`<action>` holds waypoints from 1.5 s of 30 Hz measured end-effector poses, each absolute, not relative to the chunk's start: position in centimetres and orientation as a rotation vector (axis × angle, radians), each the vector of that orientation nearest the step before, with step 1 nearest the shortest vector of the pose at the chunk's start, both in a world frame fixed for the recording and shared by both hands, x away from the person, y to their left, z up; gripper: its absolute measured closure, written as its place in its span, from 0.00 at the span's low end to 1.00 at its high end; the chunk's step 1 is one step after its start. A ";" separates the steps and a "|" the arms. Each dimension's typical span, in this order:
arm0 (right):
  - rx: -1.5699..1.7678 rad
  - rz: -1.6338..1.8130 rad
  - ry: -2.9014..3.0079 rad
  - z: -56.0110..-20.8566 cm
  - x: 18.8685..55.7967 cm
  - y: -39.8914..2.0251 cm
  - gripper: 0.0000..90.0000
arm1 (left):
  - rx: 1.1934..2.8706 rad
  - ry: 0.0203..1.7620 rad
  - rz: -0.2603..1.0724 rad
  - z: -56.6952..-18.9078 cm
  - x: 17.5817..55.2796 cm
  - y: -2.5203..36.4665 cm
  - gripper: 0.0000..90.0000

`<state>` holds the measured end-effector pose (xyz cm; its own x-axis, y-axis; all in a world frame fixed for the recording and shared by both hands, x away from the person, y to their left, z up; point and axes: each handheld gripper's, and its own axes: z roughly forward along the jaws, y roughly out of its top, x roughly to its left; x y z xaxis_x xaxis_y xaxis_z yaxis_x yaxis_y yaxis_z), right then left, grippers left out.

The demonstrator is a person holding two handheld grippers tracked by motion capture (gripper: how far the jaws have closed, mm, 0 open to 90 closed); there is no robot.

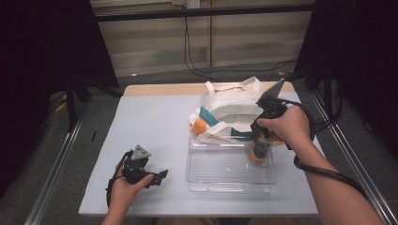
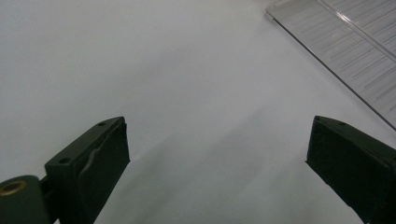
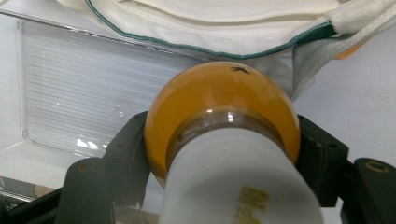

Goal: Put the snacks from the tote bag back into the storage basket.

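Right now the right gripper (image 1: 261,140) is clamped on a bottle of orange liquid with a white cap (image 3: 224,140), its two black jaws pressing the bottle's rounded sides in the right gripper view. The bottle hangs over the right end of a clear ribbed plastic tray (image 1: 220,169), just in front of a cream cloth bag with green trim (image 1: 232,110) whose lower edge overlaps the tray's far rim. Well apart, at the left of the pale grey table mat (image 1: 155,122), the left gripper (image 1: 162,174) rests low with its jaws spread wide and nothing between them.
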<state>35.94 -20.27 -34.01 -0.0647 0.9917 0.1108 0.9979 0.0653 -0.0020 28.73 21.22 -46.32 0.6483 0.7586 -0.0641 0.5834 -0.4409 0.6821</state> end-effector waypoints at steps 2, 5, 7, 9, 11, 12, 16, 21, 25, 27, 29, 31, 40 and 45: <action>-2.093 -0.120 -2.231 -34.0 35.9 -20.3 0.34 | 2.179 1.037 0.330 -46.3 28.7 21.2 0.06; -2.091 -0.119 -2.230 -34.1 35.9 -20.3 0.34 | 2.180 1.037 0.332 -46.3 28.7 21.2 0.06; -2.083 -0.117 -2.239 -34.1 35.9 -20.4 0.34 | 2.178 1.037 0.330 -46.3 28.7 21.2 0.06; -2.089 -0.117 -2.230 -34.1 35.9 -20.3 0.34 | 2.180 1.037 0.335 -46.3 28.7 21.1 0.06; -2.086 -0.110 -2.231 -34.1 35.9 -20.3 0.34 | 2.185 1.027 0.337 -46.3 28.7 21.1 0.06; -2.086 -0.112 -2.232 -34.2 35.9 -20.3 0.34 | 2.185 1.025 0.337 -46.3 28.7 21.1 0.06; -2.086 -0.109 -2.235 -34.3 35.9 -20.3 0.34 | 2.182 1.031 0.332 -46.3 28.7 21.1 0.06; -2.090 -0.115 -2.232 -34.4 35.9 -20.3 0.34 | 2.177 1.028 0.331 -46.3 28.7 21.1 0.06; -2.088 -0.109 -2.231 -34.5 35.9 -20.3 0.34 | 2.176 1.030 0.328 -46.3 28.7 21.0 0.06; -2.092 -0.109 -2.228 -34.5 35.9 -20.3 0.34 | 2.175 1.030 0.328 -46.3 28.7 21.0 0.06; -2.088 -0.105 -2.233 -34.5 35.9 -20.3 0.34 | 2.180 1.029 0.330 -46.3 28.7 21.0 0.06; -2.088 -0.105 -2.233 -34.5 35.9 -20.3 0.34 | 2.177 1.029 0.328 -46.3 28.7 21.0 0.06; -2.088 -0.100 -2.238 -34.7 35.9 -20.3 0.34 | 2.177 1.028 0.327 -46.3 28.7 21.1 0.06; -2.089 -0.105 -2.239 -34.8 35.9 -20.2 0.34 | 2.178 1.029 0.325 -46.3 28.7 21.1 0.06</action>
